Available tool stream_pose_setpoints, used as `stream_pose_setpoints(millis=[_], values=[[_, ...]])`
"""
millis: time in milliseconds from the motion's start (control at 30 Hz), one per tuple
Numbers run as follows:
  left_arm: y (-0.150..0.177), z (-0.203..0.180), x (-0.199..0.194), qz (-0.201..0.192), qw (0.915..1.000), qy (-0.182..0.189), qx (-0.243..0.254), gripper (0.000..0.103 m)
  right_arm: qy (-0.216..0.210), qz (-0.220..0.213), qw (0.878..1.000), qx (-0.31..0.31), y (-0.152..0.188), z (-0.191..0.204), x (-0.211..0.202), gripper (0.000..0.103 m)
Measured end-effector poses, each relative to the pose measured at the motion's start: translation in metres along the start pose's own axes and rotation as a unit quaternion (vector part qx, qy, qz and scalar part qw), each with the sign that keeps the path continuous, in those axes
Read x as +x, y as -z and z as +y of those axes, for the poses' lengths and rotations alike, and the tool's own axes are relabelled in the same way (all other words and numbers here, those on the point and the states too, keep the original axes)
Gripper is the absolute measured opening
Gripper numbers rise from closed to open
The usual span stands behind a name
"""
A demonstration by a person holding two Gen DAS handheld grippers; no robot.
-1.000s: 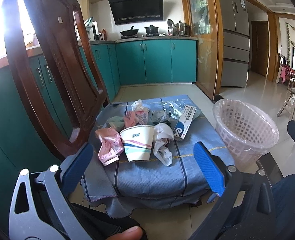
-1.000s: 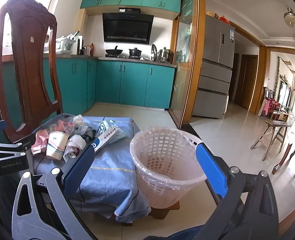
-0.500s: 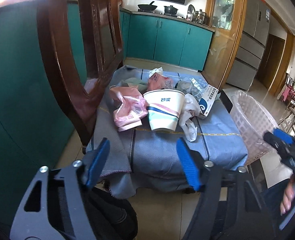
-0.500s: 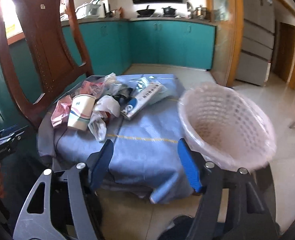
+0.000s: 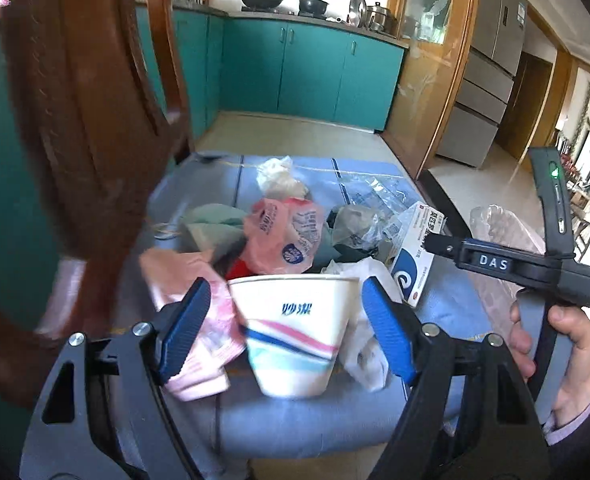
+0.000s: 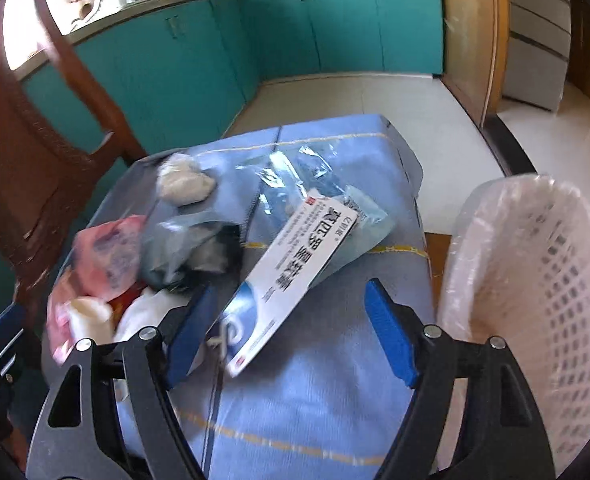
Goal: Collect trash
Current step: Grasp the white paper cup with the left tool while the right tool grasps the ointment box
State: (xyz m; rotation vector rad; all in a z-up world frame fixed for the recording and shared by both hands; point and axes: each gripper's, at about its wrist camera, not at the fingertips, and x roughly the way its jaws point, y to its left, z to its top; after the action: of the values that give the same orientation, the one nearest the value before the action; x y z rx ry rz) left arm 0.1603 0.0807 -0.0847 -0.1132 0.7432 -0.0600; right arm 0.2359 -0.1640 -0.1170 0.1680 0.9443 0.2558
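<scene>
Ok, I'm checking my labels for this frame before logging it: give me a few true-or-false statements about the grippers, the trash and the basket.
1. The left gripper is open, with the paper cup between its fingers. True.
2. The right gripper is shut on the white box. False: it is open, the box only partly between its fingers.
3. The basket stands to the right of the blue cloth. True.
4. The cup lies inside the basket. False: it sits on the cloth among the wrappers.
</scene>
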Motion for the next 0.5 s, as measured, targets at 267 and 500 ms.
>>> stream_pose_setpoints(millis=[267,500], values=[[0.017,-0.005,0.038,0.051,0.9981,0.033,-0.012,0.081,0.002,0.011,1.000,0.010,-0.003,0.009,0.028,0.077],[0.021,0.002,0.042,0.064,0.9967,0.040,-0.030,0.086,0.039,0.007,0.998,-0.052,0.002,0.031,0.040,0.076]])
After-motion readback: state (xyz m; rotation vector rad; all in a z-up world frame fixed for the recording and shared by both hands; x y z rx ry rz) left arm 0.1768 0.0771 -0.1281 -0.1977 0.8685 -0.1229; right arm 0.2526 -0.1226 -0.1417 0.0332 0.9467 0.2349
